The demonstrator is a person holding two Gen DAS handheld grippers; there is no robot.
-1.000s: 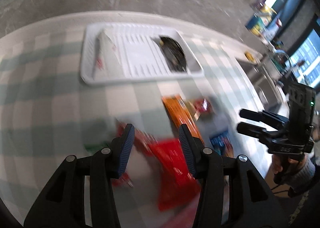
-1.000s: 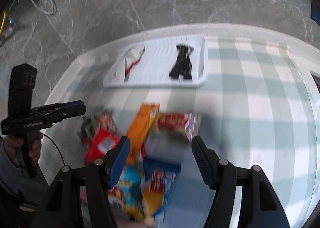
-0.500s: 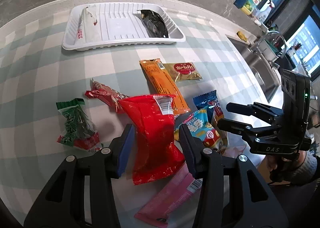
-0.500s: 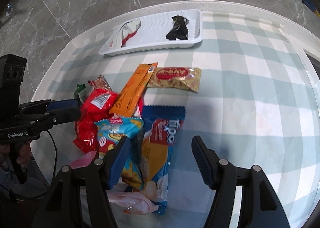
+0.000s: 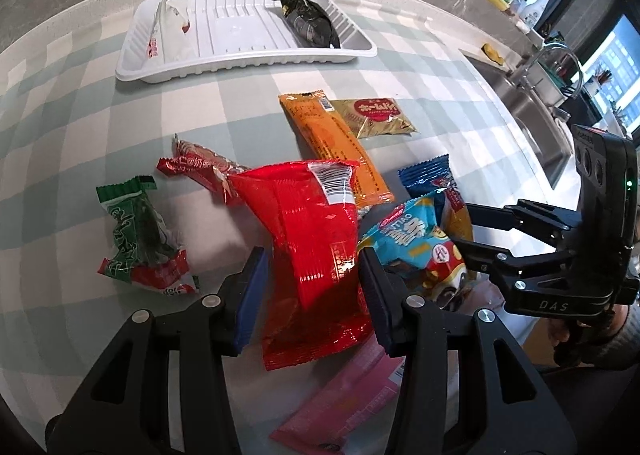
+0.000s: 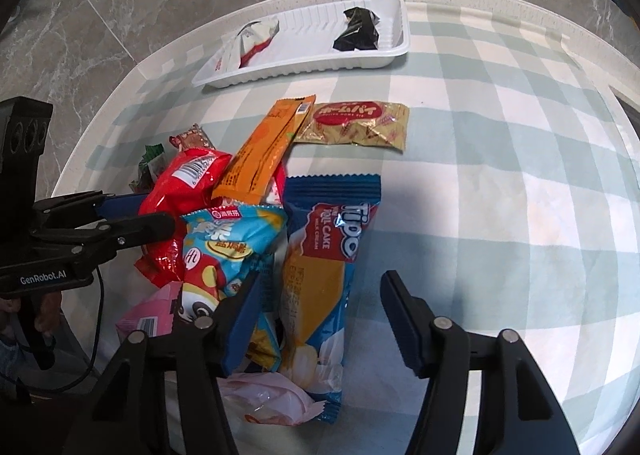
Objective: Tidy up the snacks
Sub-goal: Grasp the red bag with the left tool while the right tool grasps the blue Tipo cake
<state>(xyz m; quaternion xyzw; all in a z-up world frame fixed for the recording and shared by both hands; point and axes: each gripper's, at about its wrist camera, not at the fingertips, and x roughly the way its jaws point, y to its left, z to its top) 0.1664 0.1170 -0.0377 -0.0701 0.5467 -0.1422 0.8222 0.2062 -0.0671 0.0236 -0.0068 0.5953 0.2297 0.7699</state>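
Note:
Snacks lie heaped on a checked tablecloth. My left gripper (image 5: 312,271) points steeply down, open, its fingers on either side of a red bag (image 5: 312,223) without pressing it. The jaws of my right gripper (image 6: 320,295) are closing around a blue Tipo roll cake packet (image 6: 328,255), with gaps still on both sides. A light blue snack bag (image 6: 232,247) lies between the two grippers. At the far side a white tray (image 5: 240,67) holds a white packet (image 5: 168,31) and a black packet (image 5: 312,25).
An orange bar (image 5: 336,143), a gold packet (image 5: 380,117), a dark red packet (image 5: 200,171), a green packet (image 5: 136,231) and a pink packet (image 5: 348,403) lie around the pile. A sink (image 5: 532,111) is at the right. The table's edge is near my hands.
Both grippers have come down closer to the snack pile. The right jaws have narrowed around the blue roll cake packet. The left jaws keep the same width.

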